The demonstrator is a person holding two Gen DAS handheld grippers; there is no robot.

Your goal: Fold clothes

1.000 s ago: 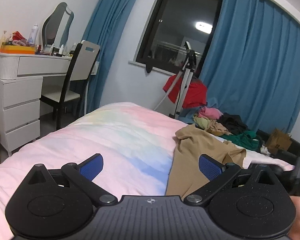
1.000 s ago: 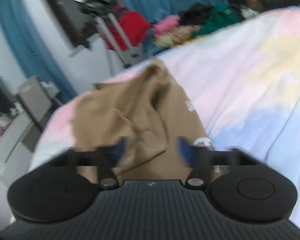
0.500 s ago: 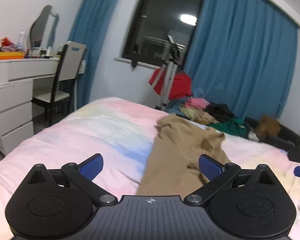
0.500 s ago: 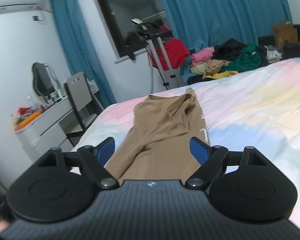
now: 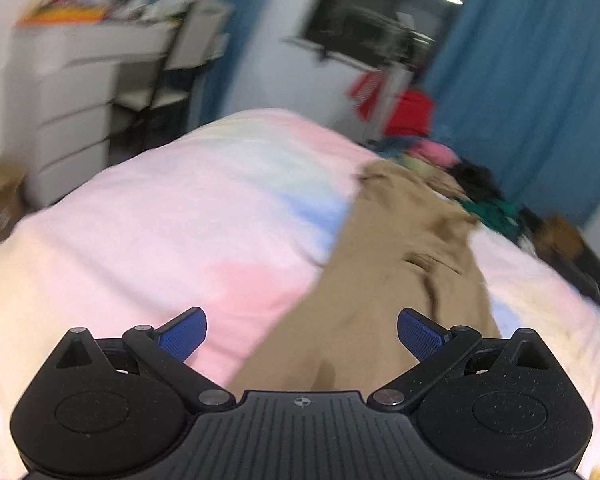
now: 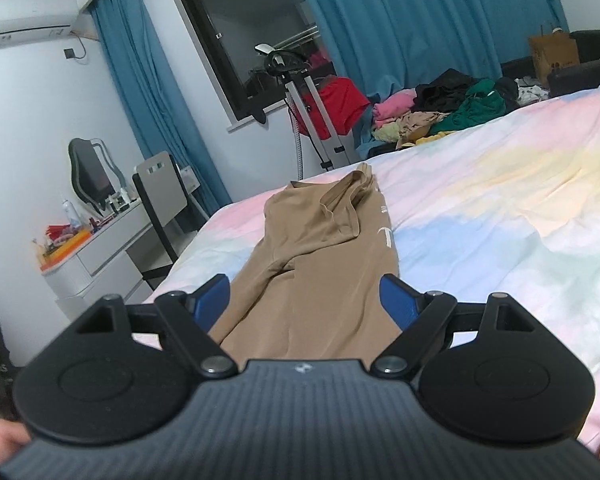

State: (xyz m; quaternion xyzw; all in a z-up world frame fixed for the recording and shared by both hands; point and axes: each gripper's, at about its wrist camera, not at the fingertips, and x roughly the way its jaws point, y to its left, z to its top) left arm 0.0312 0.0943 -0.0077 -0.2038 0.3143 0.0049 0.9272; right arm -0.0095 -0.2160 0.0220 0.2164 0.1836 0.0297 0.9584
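Across the pastel bedspread [image 6: 500, 208] lies the tan garment [image 6: 320, 256], stretched lengthwise away from both cameras, bare bedding open on either side. Left gripper [image 5: 302, 334] spread wide, holding nothing; right gripper [image 6: 304, 300] likewise released, its near hem cut off behind the body. Left view's smeared with blur; only the right shows white lettering along the garment's edge and the clothes pile [image 6: 440, 112] clearly.

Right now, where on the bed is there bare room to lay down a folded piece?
Bare bedspread lies right of the tan garment, toward the clothes pile, and left of it toward the dresser. The middle strip under both open grippers is taken.
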